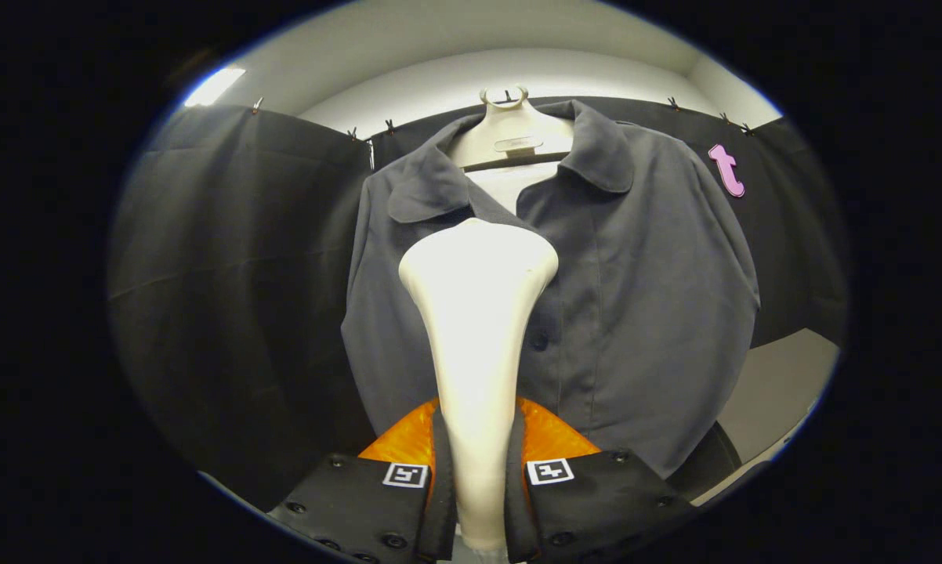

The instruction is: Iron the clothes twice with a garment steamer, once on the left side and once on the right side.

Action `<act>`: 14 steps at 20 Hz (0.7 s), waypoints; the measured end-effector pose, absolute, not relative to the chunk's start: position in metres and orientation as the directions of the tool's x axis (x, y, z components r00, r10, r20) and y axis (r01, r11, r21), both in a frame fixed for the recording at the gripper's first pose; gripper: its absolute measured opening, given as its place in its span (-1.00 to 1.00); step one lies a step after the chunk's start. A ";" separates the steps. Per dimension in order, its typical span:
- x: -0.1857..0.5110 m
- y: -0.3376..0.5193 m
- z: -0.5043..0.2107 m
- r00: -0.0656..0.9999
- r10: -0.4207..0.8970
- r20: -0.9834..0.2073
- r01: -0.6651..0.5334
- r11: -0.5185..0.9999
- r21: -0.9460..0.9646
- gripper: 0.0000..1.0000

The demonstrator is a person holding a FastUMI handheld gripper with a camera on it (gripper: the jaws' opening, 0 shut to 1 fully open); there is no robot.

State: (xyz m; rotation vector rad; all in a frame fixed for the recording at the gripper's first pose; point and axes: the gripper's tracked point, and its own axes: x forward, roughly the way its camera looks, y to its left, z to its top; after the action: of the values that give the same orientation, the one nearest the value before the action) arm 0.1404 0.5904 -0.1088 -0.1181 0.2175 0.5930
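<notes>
A white garment steamer [477, 313] stands upright between my fingers, its narrow handle clamped by both of them and its broad head rising ahead. My gripper [477, 462] is shut on that handle. Just beyond the steamer head hangs a dark grey buttoned jacket [635, 298] with a wide collar, on a pale hanger [510, 133]. The steamer head covers the jacket's upper front, a little left of the button line. Whether the head touches the cloth I cannot tell.
Black cloth walls [236, 274] close in the booth behind and to the left of the jacket. A pale floor or table patch [777, 392] lies low to the right. A ceiling light [214, 84] glows above the left wall.
</notes>
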 end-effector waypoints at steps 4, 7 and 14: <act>0.154 0.589 -0.131 0.829 0.491 -0.267 -0.525 0.848 -0.071 -0.36; 0.155 0.586 -0.144 0.837 0.469 -0.281 -0.509 0.856 -0.089 -0.36; 0.149 0.571 -0.172 0.845 0.436 -0.310 -0.487 0.867 -0.109 -0.36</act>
State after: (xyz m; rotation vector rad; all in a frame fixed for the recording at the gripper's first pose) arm 0.1487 0.5712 -0.1719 -0.1866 0.2823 0.4901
